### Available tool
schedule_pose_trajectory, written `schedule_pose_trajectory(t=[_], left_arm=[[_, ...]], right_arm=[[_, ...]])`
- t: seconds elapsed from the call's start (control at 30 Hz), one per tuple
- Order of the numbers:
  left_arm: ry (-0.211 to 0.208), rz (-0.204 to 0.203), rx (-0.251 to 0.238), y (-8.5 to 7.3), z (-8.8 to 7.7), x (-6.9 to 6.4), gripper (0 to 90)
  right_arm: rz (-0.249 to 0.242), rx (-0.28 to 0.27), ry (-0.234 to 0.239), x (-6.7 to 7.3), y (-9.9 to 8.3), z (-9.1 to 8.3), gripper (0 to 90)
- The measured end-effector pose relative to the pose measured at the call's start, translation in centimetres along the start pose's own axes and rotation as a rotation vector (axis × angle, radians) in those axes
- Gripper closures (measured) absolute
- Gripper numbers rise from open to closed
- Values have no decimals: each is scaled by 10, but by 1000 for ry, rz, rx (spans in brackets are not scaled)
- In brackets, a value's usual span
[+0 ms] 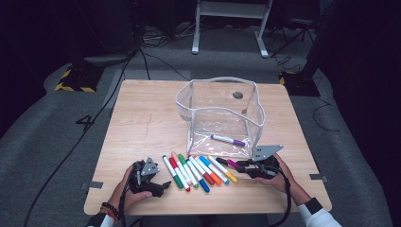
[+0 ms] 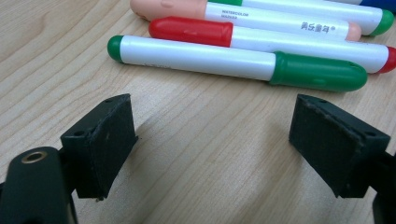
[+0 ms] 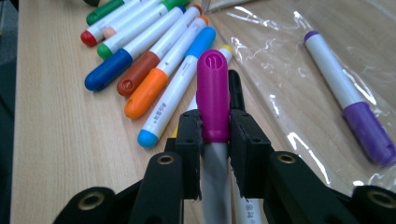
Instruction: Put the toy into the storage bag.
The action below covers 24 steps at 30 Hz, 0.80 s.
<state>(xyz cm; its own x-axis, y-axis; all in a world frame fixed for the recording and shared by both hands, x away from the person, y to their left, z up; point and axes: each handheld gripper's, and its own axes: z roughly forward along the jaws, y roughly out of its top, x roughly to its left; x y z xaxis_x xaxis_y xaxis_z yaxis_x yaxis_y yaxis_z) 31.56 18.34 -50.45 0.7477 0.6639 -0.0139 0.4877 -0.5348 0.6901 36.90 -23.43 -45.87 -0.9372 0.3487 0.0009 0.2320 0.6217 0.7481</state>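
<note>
Fingers point(image 3: 189, 140) of the right gripper point(image 3: 215, 135) pinch the pink marker point(image 3: 212, 88) by its cap, w/ the cap tip poking out past them. Fingers point(image 2: 100, 140) of the left gripper point(image 2: 224, 144) are spread wide w/ nothing between, just short of the green marker point(image 2: 233, 63) and red marker point(image 2: 261, 39).

Step looks like: put markers in the clear bag point(image 1: 222, 113), one by one. Purple marker point(image 3: 348, 95) is in the bag already, to the right of the pinching fingers. Rest of the row of markers point(image 3: 154, 60) lies on the surface point(image 1: 142, 123), to their left.

Next, I think: lift the pink one over the bag's rim, then let go. Keep it clear of the floppy wall.
</note>
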Motion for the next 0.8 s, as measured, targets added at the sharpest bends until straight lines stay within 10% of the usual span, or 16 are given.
schedule_pose_trajectory(t=[0.8], left_arm=[[-10,8,1,-1,-1,1,148]], right_arm=[[-33,-246,-114,4,50,-117,744]])
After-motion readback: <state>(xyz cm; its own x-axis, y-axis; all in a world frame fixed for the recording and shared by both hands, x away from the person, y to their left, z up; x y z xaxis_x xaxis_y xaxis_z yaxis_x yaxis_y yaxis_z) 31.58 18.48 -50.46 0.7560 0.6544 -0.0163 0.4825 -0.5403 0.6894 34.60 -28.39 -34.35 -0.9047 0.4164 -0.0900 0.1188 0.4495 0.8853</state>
